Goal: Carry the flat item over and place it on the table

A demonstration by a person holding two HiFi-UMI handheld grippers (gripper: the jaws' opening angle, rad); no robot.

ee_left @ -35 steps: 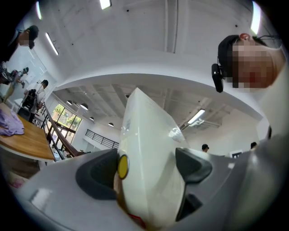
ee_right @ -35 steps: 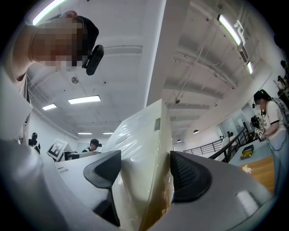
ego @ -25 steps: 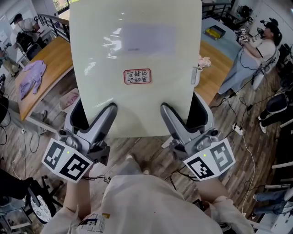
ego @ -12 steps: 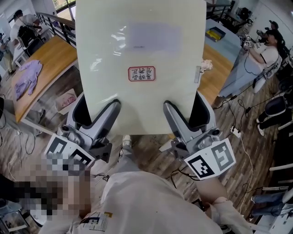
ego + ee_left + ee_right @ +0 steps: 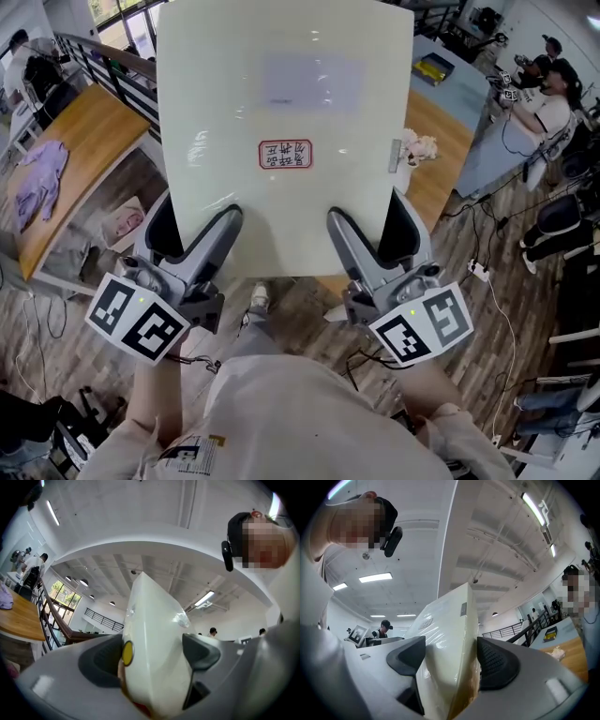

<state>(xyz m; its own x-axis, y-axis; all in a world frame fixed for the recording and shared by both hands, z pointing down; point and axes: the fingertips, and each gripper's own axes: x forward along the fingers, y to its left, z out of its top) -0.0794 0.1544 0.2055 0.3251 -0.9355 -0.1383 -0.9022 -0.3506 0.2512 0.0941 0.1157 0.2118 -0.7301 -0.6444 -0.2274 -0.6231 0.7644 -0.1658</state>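
A large cream flat board [image 5: 281, 103] with a red-bordered label [image 5: 285, 155] is held up in front of me, filling the upper middle of the head view. My left gripper [image 5: 202, 248] is shut on its lower left edge and my right gripper [image 5: 361, 248] on its lower right edge. In the left gripper view the board [image 5: 152, 644] stands clamped between the jaws, and likewise the board [image 5: 450, 653] in the right gripper view. A wooden table [image 5: 441, 141] lies behind the board to the right, mostly hidden.
Another wooden table [image 5: 70, 159] with a purple cloth [image 5: 37, 178] stands at the left. A person [image 5: 525, 112] stands by a blue-covered table [image 5: 450, 70] at the far right. Cables [image 5: 487, 272] trail on the wood floor. A small pale object [image 5: 422, 147] sits on the right table.
The board and both grippers have stayed together while I moved forward; the left table slid left and the right table came closer beneath the board's right edge.
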